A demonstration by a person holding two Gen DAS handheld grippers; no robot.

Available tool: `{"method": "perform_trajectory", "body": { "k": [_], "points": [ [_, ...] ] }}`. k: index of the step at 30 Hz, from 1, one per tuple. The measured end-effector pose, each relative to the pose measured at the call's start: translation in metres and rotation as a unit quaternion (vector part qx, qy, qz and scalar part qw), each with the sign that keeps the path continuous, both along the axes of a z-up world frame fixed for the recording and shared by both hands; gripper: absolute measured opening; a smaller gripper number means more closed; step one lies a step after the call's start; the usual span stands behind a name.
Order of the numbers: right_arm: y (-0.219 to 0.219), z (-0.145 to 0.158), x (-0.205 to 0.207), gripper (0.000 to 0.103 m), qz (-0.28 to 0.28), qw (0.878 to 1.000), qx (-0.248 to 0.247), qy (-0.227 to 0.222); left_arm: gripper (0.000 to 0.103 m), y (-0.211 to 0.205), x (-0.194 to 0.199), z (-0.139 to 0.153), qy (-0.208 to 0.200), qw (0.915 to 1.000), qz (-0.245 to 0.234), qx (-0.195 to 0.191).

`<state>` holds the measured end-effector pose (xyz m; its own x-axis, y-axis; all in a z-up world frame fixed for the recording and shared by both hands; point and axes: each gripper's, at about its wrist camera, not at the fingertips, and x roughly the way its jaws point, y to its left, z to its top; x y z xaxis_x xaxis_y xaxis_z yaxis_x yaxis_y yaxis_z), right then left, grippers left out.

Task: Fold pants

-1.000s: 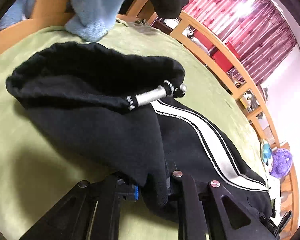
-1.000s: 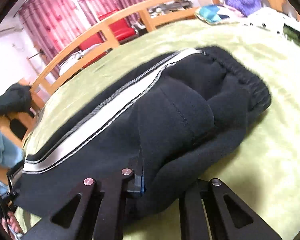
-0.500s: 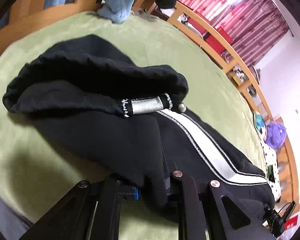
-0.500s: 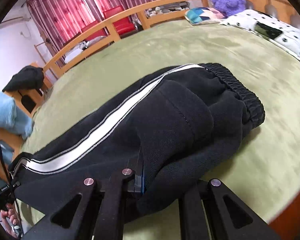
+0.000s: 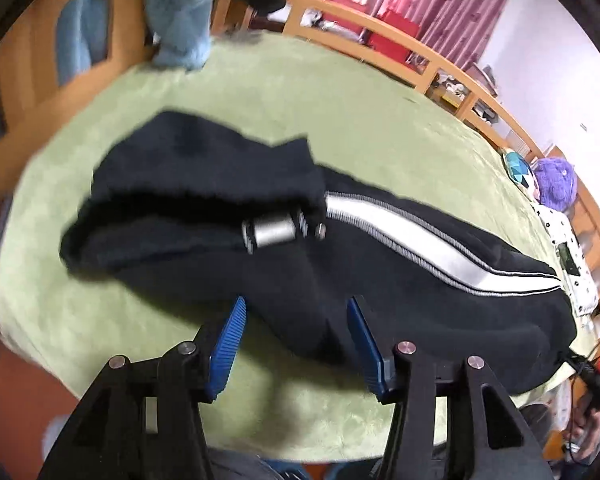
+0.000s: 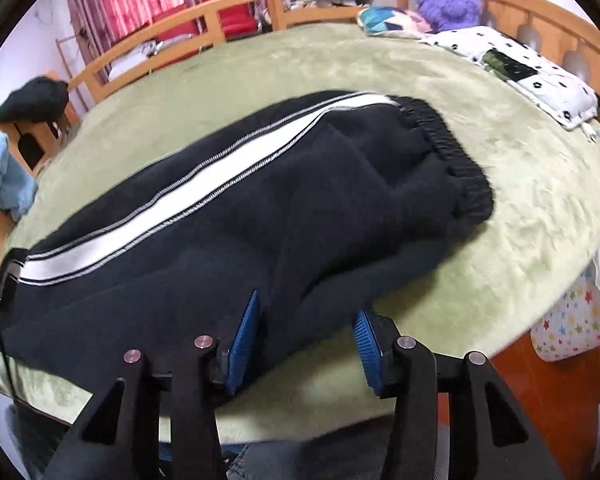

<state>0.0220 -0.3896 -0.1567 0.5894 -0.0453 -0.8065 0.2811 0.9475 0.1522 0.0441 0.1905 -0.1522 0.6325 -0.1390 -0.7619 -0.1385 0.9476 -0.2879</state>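
Both claws, clamped on the near hem a moment ago, are opening: left gripper (image 5: 296, 344) and right gripper (image 6: 306, 344) release the black track pants (image 6: 228, 216), which lie just ahead, lengthwise fold laid on the green bedspread (image 5: 380, 128).

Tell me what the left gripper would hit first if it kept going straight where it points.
Most likely the black pants: the left gripper jaws are opening around their near edge, fabric between them, with the green bed cover underneath.
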Motion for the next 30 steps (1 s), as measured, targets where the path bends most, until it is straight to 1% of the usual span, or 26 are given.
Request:
{"method": "perform_trajectory", "body": {
  "k": [2,4,6,8,9,11,12,13,14,15,16,17,18,21,24,26,28,29,30],
  "points": [
    [0.003,0.009,-0.008,0.048,-0.013,1.0,-0.004,-0.017,0.051,0.0,0.01,0.007,-0.014,0.9999,0.001,0.003],
    [0.009,0.02,-0.012,0.052,-0.018,0.999,-0.018,-0.035,0.051,-0.002,0.028,0.011,-0.015,0.9999,-0.003,0.006],
    [0.012,0.026,-0.011,0.053,-0.027,0.998,-0.03,-0.037,0.051,-0.011,0.041,0.008,-0.004,0.9997,-0.006,0.025],
    [0.016,0.032,-0.01,0.053,-0.028,0.999,-0.027,-0.034,0.051,-0.016,0.053,0.002,0.003,0.9994,-0.013,0.032],
    [0.017,0.032,-0.009,0.053,-0.03,0.999,-0.026,-0.035,0.051,-0.015,0.061,-0.002,0.005,0.9995,-0.005,0.03],
    [0.018,0.034,-0.01,0.053,-0.036,0.998,-0.031,-0.04,0.051,-0.016,0.066,-0.01,-0.004,0.9998,0.006,0.016],
    [0.019,0.035,-0.009,0.053,-0.04,0.998,-0.035,-0.04,0.051,-0.015,0.072,-0.011,-0.006,0.9997,0.016,0.017],
    [0.019,0.035,-0.009,0.053,-0.045,0.998,-0.036,-0.038,0.048,-0.013,0.08,-0.013,0.001,0.9992,0.03,0.025],
    [0.019,0.034,-0.006,0.053,-0.048,0.998,-0.032,-0.035,0.037,-0.009,0.086,-0.015,0.007,0.9987,0.042,0.029],
    [0.019,0.032,-0.004,0.053,-0.05,0.998,-0.03,-0.032,0.018,-0.003,0.09,-0.014,0.004,0.9983,0.055,0.021],
    [0.017,0.031,-0.001,0.053,-0.052,0.998,-0.03,-0.028,0.014,0.006,0.092,-0.01,-0.01,0.9983,0.057,-0.009],
    [0.017,0.03,0.001,0.053,-0.056,0.998,-0.034,-0.024,0.01,0.016,0.093,-0.004,-0.022,0.9974,0.063,-0.027],
    [0.017,0.029,0.003,0.053,-0.057,0.997,-0.037,-0.023,0.008,0.023,0.094,0.004,-0.032,0.9964,0.074,-0.025],
    [0.022,0.027,0.01,0.053,-0.06,0.997,-0.035,-0.023,0.008,0.053,0.102,0.032,-0.062,0.992,0.11,0.003],
    [0.028,0.024,0.025,0.053,-0.053,0.998,-0.025,-0.023,0.008,0.081,0.118,0.045,-0.07,0.9878,0.139,0.008],
    [0.034,0.021,0.035,0.053,-0.046,0.998,-0.025,-0.023,0.008,0.1,0.136,0.041,-0.059,0.9858,0.157,0.005],
    [0.044,0.017,0.046,0.053,-0.036,0.999,-0.032,-0.018,0.009,0.113,0.156,0.027,-0.026,0.9871,0.158,-0.012],
    [0.049,0.015,0.051,0.053,-0.03,0.999,-0.035,-0.016,0.01,0.117,0.164,0.016,-0.004,0.9876,0.156,-0.015],
    [0.054,0.013,0.056,0.053,-0.023,0.999,-0.037,-0.013,0.012,0.117,0.168,0.01,0.014,0.9877,0.155,-0.009]
  ]
}}
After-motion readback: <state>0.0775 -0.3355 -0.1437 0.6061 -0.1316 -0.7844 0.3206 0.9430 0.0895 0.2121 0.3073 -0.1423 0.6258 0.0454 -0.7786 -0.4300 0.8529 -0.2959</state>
